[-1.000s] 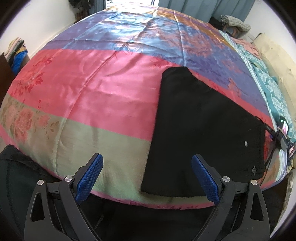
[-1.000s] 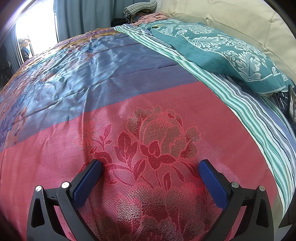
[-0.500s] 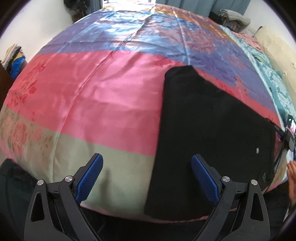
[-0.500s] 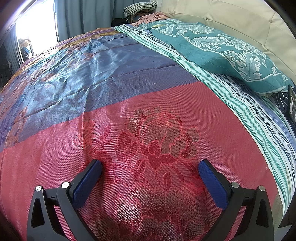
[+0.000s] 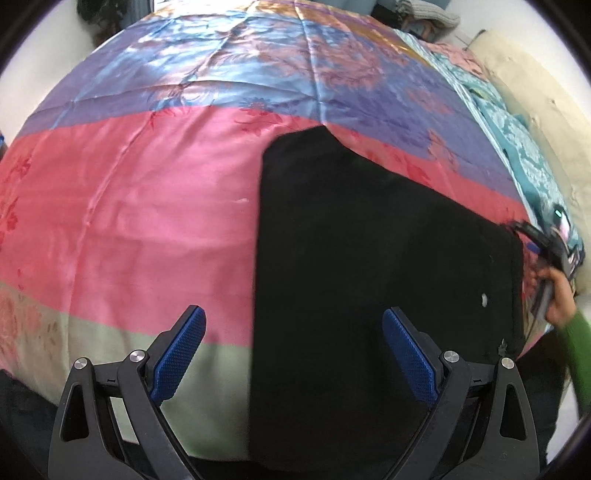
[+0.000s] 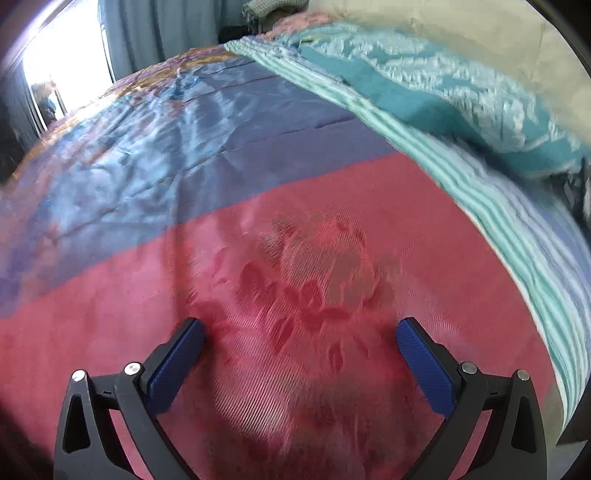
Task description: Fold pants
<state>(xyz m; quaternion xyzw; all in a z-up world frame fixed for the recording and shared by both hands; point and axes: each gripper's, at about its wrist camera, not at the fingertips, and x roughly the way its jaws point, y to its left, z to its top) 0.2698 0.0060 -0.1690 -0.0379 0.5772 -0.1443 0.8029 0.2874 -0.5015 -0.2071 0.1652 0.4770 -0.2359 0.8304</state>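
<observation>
1. We find a bed covered by one satin bedspread (image 5: 140, 206) in broad bands: green nearest, then pink, purple, blue and orange toward the far end. A curtain (image 6: 155, 33) hangs beyond the bed, and a bright opening shows at the far left in the right wrist view.
2. We count one pair of black pants (image 5: 369, 266), lying flat as a folded slab on the right half of the bedspread. Its near edge reaches the near side of the bed; its far end narrows onto the pink band.
3. We count two grippers. The left gripper (image 5: 293, 354) hovers above the near edge of the bed with its jaws spread wide, nothing between them; its right finger is over the pants, its left finger over the green band.
4. The right gripper (image 6: 301, 356) has its jaws likewise spread wide and empty, over a red flower woven into the pink band (image 6: 303, 280).
5. We count one teal patterned pillow (image 6: 436, 88) at the right, against a cream headboard (image 6: 461, 26), with a striped sheet (image 6: 491, 199) beside it.
6. A hand (image 5: 559, 295) in a green sleeve (image 5: 580, 354) holds the right gripper at the right edge of the left wrist view, partly cut off.
7. The right wrist view is blurred; the pants do not appear in it. Fold lines in the pants cannot be made out against the black cloth.
</observation>
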